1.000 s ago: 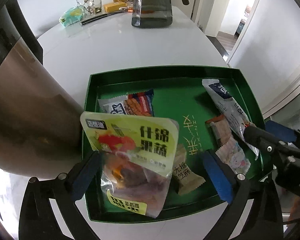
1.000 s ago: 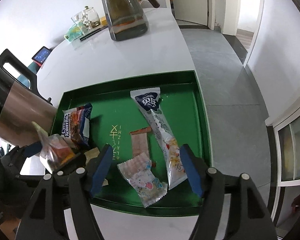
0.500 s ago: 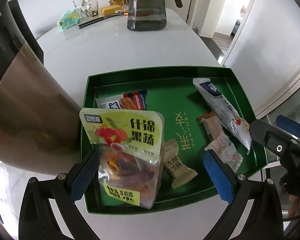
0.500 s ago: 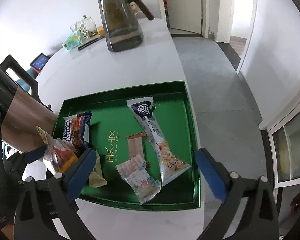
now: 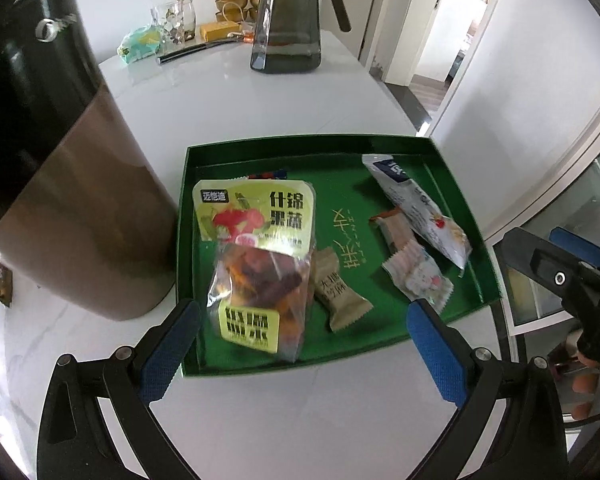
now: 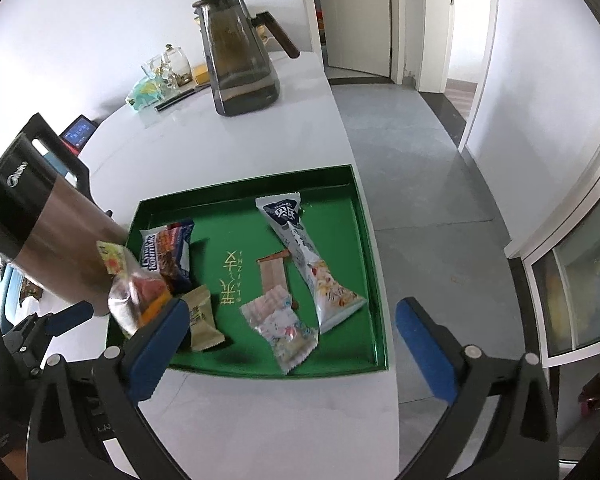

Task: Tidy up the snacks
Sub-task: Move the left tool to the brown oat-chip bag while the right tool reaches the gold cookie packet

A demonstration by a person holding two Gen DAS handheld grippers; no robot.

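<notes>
Six snack packs occupy the shallow green rectangular tray [image 6: 370, 240] on the white surface [image 5: 236, 92]. The yellow-green labelled clear bag of dried fruit and vegetable crisps [image 5: 256, 264] stands at the tray's left near corner, between the spread fingers of the left gripper [image 5: 304, 342], just beyond its left fingertip; contact is not discernible. The right gripper [image 6: 292, 344] is wide apart and holds nothing; it hovers before the tray's near edge, above the pastel crimped candy wrapper [image 6: 280, 322]. The tall brown-and-black kettle [image 5: 60, 184] stands beside the tray's left wall.
</notes>
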